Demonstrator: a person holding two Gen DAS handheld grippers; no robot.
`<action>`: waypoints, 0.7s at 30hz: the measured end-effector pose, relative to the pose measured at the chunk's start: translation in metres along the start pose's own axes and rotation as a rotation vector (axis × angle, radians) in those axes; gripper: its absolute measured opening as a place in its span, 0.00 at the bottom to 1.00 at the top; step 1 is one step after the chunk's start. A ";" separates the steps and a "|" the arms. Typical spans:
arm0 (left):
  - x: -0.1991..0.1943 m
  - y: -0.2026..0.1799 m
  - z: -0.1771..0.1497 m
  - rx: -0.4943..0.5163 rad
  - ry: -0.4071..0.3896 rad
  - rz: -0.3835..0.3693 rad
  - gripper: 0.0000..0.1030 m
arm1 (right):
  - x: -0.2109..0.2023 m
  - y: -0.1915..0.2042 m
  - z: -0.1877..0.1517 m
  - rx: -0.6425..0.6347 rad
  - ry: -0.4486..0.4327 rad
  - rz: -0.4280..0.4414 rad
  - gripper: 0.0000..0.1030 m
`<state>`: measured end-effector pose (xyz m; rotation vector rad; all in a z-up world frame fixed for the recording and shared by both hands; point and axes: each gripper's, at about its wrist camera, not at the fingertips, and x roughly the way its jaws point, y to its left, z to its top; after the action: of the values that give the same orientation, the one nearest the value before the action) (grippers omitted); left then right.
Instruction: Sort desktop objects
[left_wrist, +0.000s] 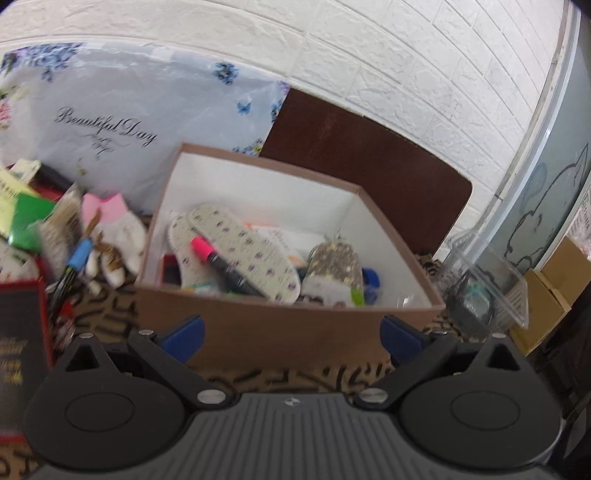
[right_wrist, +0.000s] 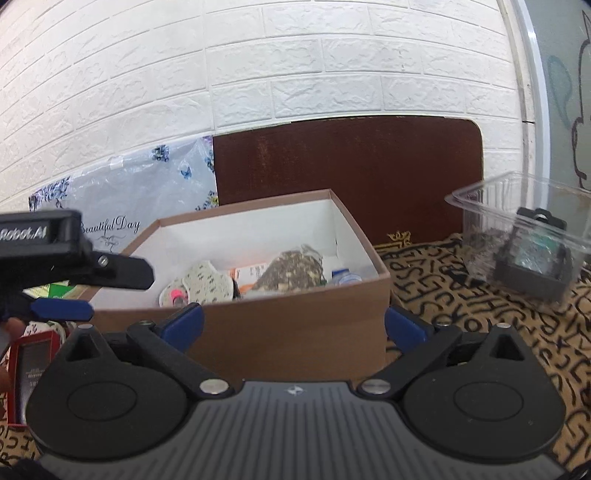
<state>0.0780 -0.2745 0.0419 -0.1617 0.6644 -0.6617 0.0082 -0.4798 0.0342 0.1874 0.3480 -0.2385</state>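
A brown cardboard box (left_wrist: 258, 325) with a white inside stands in front of me; it also shows in the right wrist view (right_wrist: 295, 325). Inside lie patterned insoles (left_wrist: 243, 251), a pink-capped marker (left_wrist: 218, 258), a speckled pouch (left_wrist: 336, 266) and small items. My left gripper (left_wrist: 291, 339) is open and empty just before the box's front wall. My right gripper (right_wrist: 293, 330) is open and empty, also at the front wall. The left gripper (right_wrist: 74, 295) shows at the left of the right wrist view.
A heap of loose items (left_wrist: 74, 243) lies left of the box: green packet, pink cloth, blue-capped pens, a red-framed box (left_wrist: 22, 354). A clear plastic container (right_wrist: 524, 236) holding a dark object stands at right on the letter-patterned cloth (right_wrist: 480, 295). A floral bag (left_wrist: 110, 122) and brown board (right_wrist: 347, 173) lean against the wall.
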 end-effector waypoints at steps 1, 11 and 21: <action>-0.005 0.001 -0.007 -0.001 0.006 0.010 1.00 | -0.004 0.002 -0.004 0.001 0.006 -0.006 0.98; -0.029 0.004 -0.032 0.071 0.080 0.122 1.00 | -0.027 0.025 -0.033 -0.082 0.106 -0.044 0.98; -0.055 0.002 -0.039 0.079 0.078 0.154 1.00 | -0.050 0.042 -0.030 -0.098 0.112 -0.067 0.98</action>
<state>0.0221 -0.2367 0.0392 -0.0118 0.7168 -0.5474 -0.0360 -0.4234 0.0304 0.0927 0.4771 -0.2771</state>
